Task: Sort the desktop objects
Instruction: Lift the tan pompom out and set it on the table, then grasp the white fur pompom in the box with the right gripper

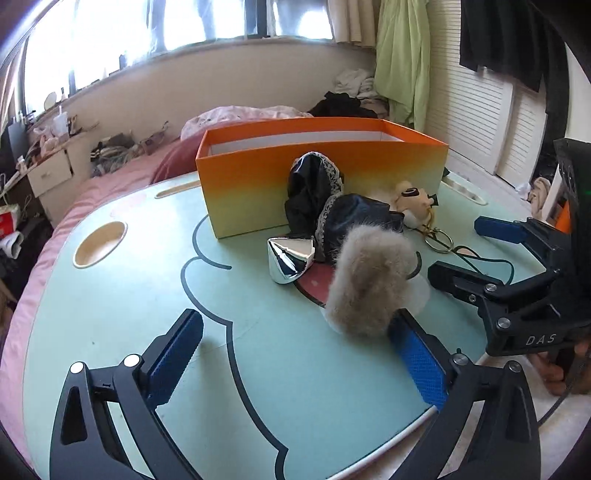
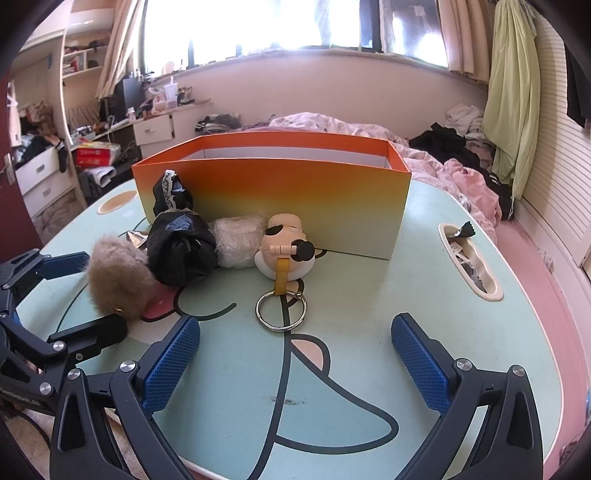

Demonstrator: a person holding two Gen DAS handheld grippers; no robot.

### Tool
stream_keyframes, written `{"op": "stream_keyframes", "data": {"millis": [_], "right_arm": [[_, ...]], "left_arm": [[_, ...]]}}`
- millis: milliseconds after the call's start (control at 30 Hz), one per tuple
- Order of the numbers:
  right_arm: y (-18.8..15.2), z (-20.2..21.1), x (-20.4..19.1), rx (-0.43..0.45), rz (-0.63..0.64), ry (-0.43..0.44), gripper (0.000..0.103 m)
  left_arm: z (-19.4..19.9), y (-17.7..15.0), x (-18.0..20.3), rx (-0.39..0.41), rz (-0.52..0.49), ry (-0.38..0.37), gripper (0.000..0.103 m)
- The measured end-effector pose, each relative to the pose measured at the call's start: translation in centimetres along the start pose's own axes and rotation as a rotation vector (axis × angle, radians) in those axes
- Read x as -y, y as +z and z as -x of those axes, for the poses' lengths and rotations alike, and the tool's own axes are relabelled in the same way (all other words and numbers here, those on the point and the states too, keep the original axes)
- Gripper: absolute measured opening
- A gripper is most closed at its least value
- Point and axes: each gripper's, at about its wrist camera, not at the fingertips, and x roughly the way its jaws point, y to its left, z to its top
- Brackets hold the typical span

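A pink bed [image 2: 535, 236] lies behind and beside the table, with a rumpled quilt [image 2: 317, 123] and black clothes [image 2: 439, 142] heaped on it. A green cloth [image 2: 511, 96] hangs at the right. A white drawer unit [image 2: 153, 129] stands under the bright window [image 2: 258, 26].
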Motion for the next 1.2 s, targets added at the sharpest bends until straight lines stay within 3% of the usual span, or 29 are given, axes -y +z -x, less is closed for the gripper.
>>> {"op": "stream_keyframes", "data": {"millis": [667,800,933,1033,1100,1200], "right_arm": [[0.1,-0.2,0.3,0.006,-0.006,0.010,0.103],[0.8,1.5,1.1,0.050,-0.030,0.073,0.081],[6.1,2.9,1.8,0.061,-0.076,0.236,0.058],[11.4,0.7,0.6,-0.055,-0.087,0.388,0.038],[14.7,-2.0,-1.4,-0.155,-0.078,0.463,0.037],[18.2,-6.8,-4.6,-0.278,-0.054,0.431,0.038]], "left_arm": [[0.4,-0.5,0.2,0.005,0.006,-0.024,0.103],[0.4,-0.6,0.2,0.008,0.007,-0.028,0.103],[0.5,-0.7,0.3,0.011,0.006,-0.027,0.103],[0.5,-0.7,0.2,0.012,0.007,-0.027,0.103],[0.5,-0.7,0.2,0.013,0.006,-0.027,0.103],[0.5,-0.7,0.2,0.013,0.005,-0.028,0.103]]}}
